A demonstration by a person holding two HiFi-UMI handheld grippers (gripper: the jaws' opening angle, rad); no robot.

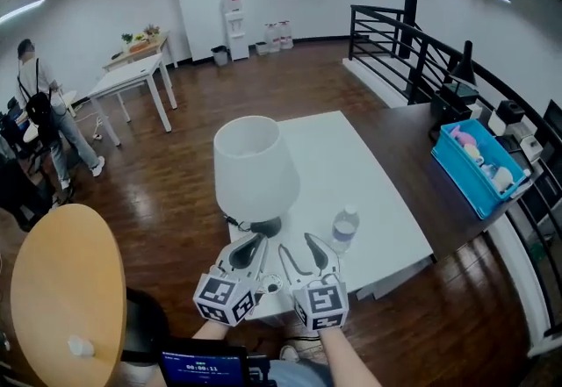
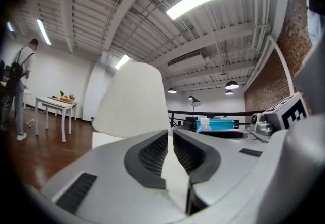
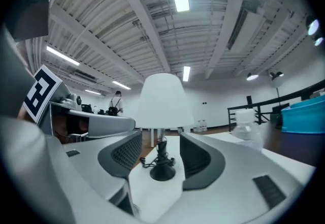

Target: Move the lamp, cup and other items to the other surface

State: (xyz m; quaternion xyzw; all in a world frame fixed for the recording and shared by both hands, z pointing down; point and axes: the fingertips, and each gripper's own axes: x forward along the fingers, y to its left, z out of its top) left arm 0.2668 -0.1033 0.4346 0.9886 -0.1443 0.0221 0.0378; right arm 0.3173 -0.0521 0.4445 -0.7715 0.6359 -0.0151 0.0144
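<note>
A lamp with a white shade (image 1: 255, 164) and a dark base (image 1: 265, 225) stands near the front of the white table (image 1: 369, 175); its cord lies coiled by the base. A clear water bottle (image 1: 344, 227) stands to its right. My left gripper (image 1: 255, 241) hovers just in front of the base, its jaws shut with nothing between them; the left gripper view shows the shade (image 2: 133, 101) beyond the left gripper (image 2: 170, 139). Beside it my right gripper (image 1: 297, 245) is open. In the right gripper view the lamp base (image 3: 163, 171) sits ahead of the right gripper (image 3: 161, 141), untouched, with the bottle (image 3: 247, 129) to the right.
A round wooden table (image 1: 66, 289) at lower left carries a small white object (image 1: 81, 347). A blue bin (image 1: 479, 168) with items sits on a dark counter at right, by a black railing (image 1: 395, 39). A person (image 1: 39, 100) stands far left near white desks.
</note>
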